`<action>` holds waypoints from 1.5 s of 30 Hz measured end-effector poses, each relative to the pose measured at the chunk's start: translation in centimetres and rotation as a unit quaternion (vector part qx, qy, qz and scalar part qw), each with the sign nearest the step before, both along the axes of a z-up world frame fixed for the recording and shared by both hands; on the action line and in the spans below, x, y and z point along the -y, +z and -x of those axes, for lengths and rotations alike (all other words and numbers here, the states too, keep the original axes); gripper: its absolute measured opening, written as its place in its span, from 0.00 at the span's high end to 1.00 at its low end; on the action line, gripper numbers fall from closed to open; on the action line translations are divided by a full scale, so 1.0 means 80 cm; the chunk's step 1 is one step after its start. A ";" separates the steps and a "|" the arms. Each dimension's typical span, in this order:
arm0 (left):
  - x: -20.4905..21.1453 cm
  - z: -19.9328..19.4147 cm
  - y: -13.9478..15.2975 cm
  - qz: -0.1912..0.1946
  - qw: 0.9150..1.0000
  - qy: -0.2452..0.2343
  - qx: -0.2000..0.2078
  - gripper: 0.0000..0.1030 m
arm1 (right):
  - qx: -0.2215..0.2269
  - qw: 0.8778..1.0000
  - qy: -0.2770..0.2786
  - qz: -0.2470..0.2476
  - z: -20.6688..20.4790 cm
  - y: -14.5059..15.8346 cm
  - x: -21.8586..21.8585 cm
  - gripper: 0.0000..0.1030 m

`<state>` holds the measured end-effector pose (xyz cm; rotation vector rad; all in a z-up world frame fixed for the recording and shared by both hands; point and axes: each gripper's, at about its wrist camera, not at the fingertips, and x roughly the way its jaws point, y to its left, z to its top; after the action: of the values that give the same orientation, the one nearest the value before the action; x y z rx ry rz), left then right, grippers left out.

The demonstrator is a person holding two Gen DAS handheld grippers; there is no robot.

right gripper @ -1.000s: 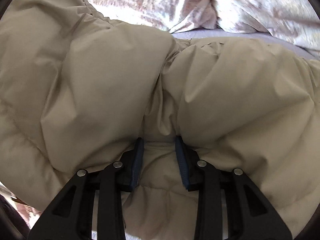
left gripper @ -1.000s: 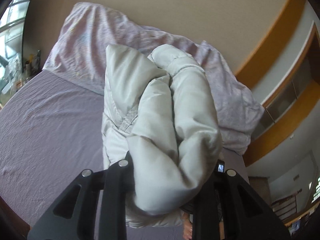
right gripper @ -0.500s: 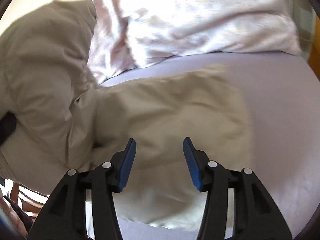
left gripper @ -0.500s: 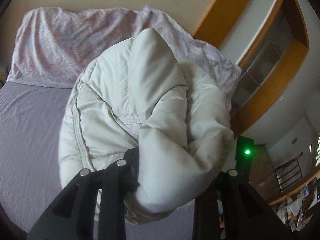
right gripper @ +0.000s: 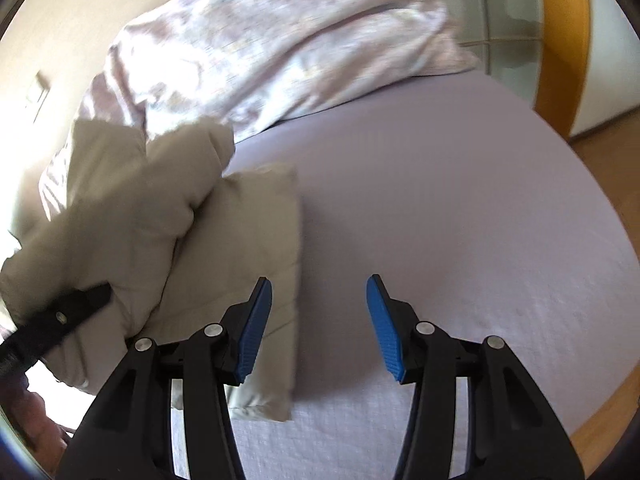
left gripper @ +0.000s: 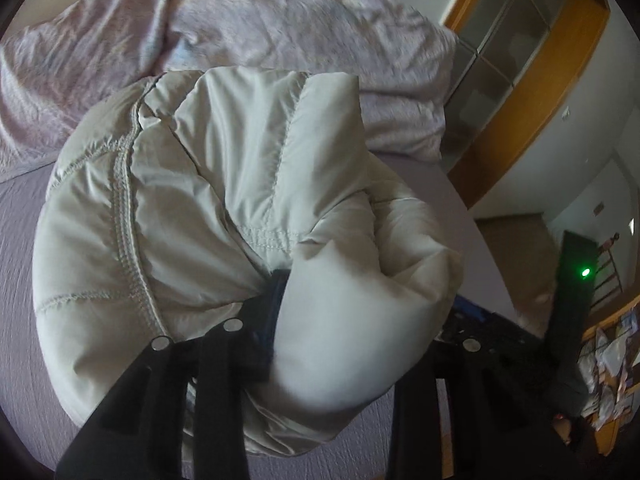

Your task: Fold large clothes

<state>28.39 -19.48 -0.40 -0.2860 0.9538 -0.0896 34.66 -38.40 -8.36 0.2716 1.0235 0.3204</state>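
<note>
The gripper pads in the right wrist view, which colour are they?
Blue, with a ribbed face; the right gripper pads show best in the right wrist view.

The puffy jacket (left gripper: 208,216) is a pale cream colour, soft and fat like a pillow, with stitched lines across it. It is bunched up in a big round lump. One thick fold is lifted up, and the rest sags down onto the purple bed sheet (right gripper: 440,200), close to the crumpled pink pillows (right gripper: 280,40).
</note>
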 end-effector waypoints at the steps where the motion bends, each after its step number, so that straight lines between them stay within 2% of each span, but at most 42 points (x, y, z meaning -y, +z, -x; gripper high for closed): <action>1: 0.013 -0.001 -0.003 -0.011 1.000 -0.008 -0.003 0.66 | -0.001 1.000 -0.009 -0.001 0.000 0.003 0.015 0.50; 3: 0.027 -0.002 -0.002 -0.025 1.000 -0.016 -0.007 0.59 | -0.002 1.000 -0.023 -0.005 -0.004 0.008 0.036 0.50; 5: 0.032 0.001 0.006 -0.011 1.000 -0.028 -0.004 0.35 | -0.002 0.999 -0.031 -0.012 -0.009 0.014 0.049 0.50; 7: 0.031 0.006 0.022 0.004 0.999 -0.037 0.006 0.29 | 0.005 0.999 -0.031 -0.019 -0.016 0.024 0.058 0.50; 10: 0.014 0.016 0.055 0.009 0.999 -0.039 0.031 0.26 | 0.027 0.999 -0.014 -0.036 -0.023 0.052 0.049 0.50; 13: -0.022 0.024 0.084 -0.008 0.998 -0.016 0.060 0.21 | 0.055 0.997 0.021 -0.054 -0.034 0.083 0.019 0.50; 15: -0.054 0.028 0.095 -0.032 0.997 0.014 0.073 0.20 | 0.069 0.994 0.050 -0.062 -0.037 0.102 -0.005 0.50; 18: -0.099 0.022 0.094 -0.052 0.995 0.055 0.065 0.20 | 0.084 0.990 0.097 -0.064 -0.041 0.125 -0.048 0.50; 22: -0.170 0.009 0.073 -0.085 0.988 0.119 0.036 0.20 | 0.090 0.983 0.147 -0.060 -0.043 0.138 -0.103 0.50; 24: -0.198 0.000 0.056 -0.094 0.985 0.147 0.018 0.20 | 0.088 0.981 0.161 -0.055 -0.042 0.137 -0.123 0.50; 26: -0.220 -0.010 0.037 -0.086 0.982 0.165 -0.009 0.20 | 0.085 0.980 0.172 -0.051 -0.039 0.136 -0.138 0.51; 29: -0.223 -0.021 0.003 -0.060 0.985 0.158 -0.044 0.22 | 0.085 0.979 0.184 -0.040 -0.033 0.131 -0.156 0.55; 32: -0.201 -0.027 -0.017 -0.056 0.989 0.132 -0.042 0.22 | 0.082 0.979 0.186 -0.023 -0.032 0.119 -0.168 0.57; 34: -0.186 -0.029 -0.021 -0.069 0.990 0.121 -0.037 0.22 | 0.080 0.980 0.181 -0.011 -0.034 0.112 -0.171 0.57; 39: -0.182 -0.033 -0.033 -0.066 0.990 0.119 -0.035 0.22 | 0.078 0.987 0.137 0.036 -0.052 0.085 -0.164 0.58; 45: -0.172 -0.032 -0.039 -0.078 0.991 0.105 -0.024 0.21 | 0.035 0.989 0.119 0.081 -0.079 0.025 -0.165 0.60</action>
<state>30.95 -5.76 -3.52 -0.2440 0.9672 0.1843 40.95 -25.16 -6.40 -0.0090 1.0072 0.4570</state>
